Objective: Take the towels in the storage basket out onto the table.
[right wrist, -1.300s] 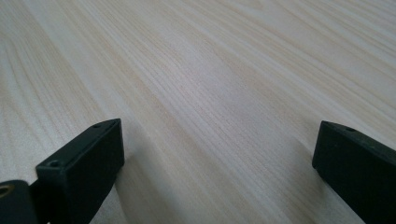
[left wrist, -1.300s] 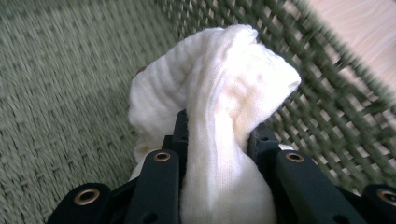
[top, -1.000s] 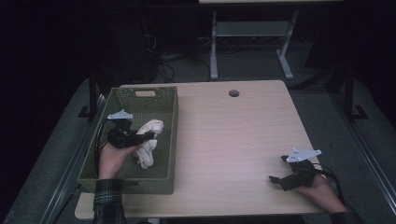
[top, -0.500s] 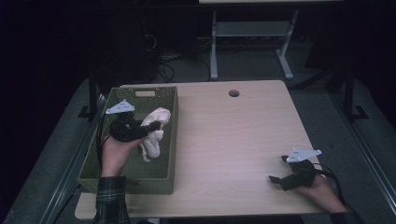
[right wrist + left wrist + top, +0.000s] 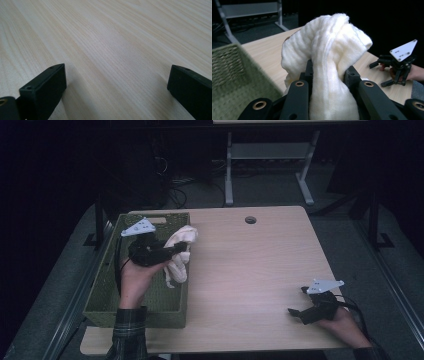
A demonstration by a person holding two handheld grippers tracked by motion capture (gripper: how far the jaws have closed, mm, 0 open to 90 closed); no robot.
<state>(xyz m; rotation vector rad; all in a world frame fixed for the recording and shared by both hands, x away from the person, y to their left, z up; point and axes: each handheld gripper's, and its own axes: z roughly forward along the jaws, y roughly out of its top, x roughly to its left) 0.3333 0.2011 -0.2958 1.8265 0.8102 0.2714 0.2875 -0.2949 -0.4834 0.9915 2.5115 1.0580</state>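
A cream knitted cloth hangs from my left gripper, lifted over the right side of a green woven basket. In the left gripper view the cloth is bunched between the two black jaws, which press on it from both sides; my left gripper is shut on it. My right gripper rests low on the wooden table at the front right, jaws wide apart. The right gripper view has bare tabletop between its fingertips.
The basket sits at the table's left edge. A round cable hole lies near the table's far edge. Behind the table stands a grey metal frame on a dark floor. The right gripper also appears far off in the left gripper view.
My left gripper has risen out of the basket with the cloth and shifted right, toward the basket's right wall. The right gripper has stayed put.
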